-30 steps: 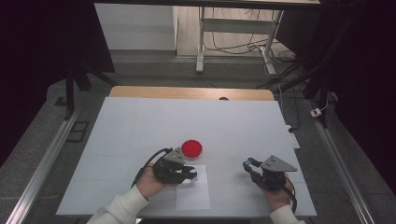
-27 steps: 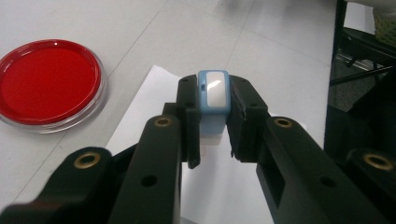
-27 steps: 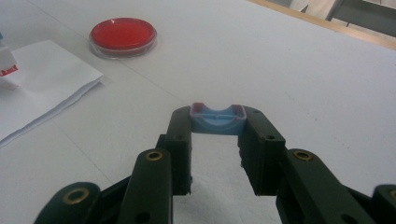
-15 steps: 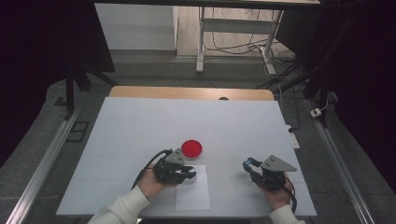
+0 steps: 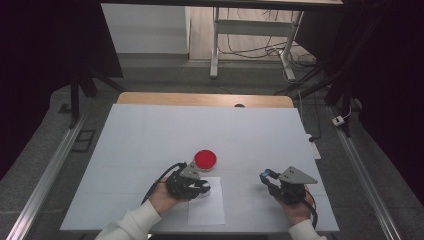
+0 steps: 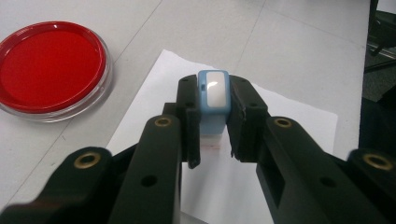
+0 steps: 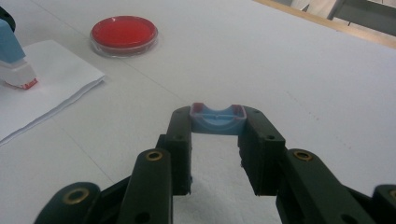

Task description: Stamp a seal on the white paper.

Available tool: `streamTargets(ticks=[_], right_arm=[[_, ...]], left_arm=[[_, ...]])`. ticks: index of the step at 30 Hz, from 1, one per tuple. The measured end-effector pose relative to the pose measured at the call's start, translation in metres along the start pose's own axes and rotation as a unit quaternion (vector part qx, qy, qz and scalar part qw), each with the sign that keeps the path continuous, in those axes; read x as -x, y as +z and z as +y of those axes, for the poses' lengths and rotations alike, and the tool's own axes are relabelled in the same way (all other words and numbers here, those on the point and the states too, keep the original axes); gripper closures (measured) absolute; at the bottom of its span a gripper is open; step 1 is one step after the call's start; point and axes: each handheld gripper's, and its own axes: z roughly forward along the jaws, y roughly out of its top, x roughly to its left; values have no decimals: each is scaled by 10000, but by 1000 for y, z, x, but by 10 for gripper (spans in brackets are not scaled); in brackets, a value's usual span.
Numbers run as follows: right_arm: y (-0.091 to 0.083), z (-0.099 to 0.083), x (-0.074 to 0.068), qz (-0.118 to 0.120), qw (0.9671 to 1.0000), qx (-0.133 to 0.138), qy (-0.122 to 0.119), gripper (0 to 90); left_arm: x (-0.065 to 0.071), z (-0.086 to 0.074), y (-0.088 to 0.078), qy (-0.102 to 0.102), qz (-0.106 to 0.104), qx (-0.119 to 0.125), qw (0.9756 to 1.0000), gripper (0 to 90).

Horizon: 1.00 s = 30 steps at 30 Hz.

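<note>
Left tool (image 6: 212, 140) is clamped on a small blue-and-white stamp (image 6: 213, 100), one jaw on each side of its body. Left gripper view: the stamp stands upright with its base down on the white paper sheet (image 6: 289, 121); a faint reddish mark shows on the paper just by the base. High view gives the layout but not the grip: left tool (image 5: 202, 184) sits over the top left part of the sheet (image 5: 207, 212), stamp hidden under the hand and tool body.

Right tool (image 7: 217, 154) is closed on a blue cap (image 7: 217, 119), pinched between the jaw tips with its hollow side facing the camera and a red edge at the upper corners. In the high view the same tool (image 5: 268, 178) is well to the right of the sheet, above bare counter (image 5: 150, 135), and the cap reads as a blue speck at the tips.

Red ink pad (image 5: 205, 158), round in a clear dish, lies on the counter just beyond the sheet and near the left tool. Right gripper view catches the stamp side-on (image 7: 13, 58): red rubber face at the bottom, touching the paper. The left gripper view cannot show that face.
</note>
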Motion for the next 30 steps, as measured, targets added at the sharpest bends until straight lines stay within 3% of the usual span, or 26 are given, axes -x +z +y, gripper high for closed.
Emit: streamTargets(ticks=[6, 21, 30], right_arm=[[0, 0, 0, 12, 10000, -2, 4, 656], [0, 0, 0, 22, 10000, -2, 3, 656], [0, 0, 0, 20, 10000, -1, 2, 655]], left_arm=[[1, 0, 2, 113, 57, -129, 9998, 750], [3, 0, 3, 104, 91, -233, 9996, 754], [7, 3, 6, 183, 198, -437, 9987, 757]])
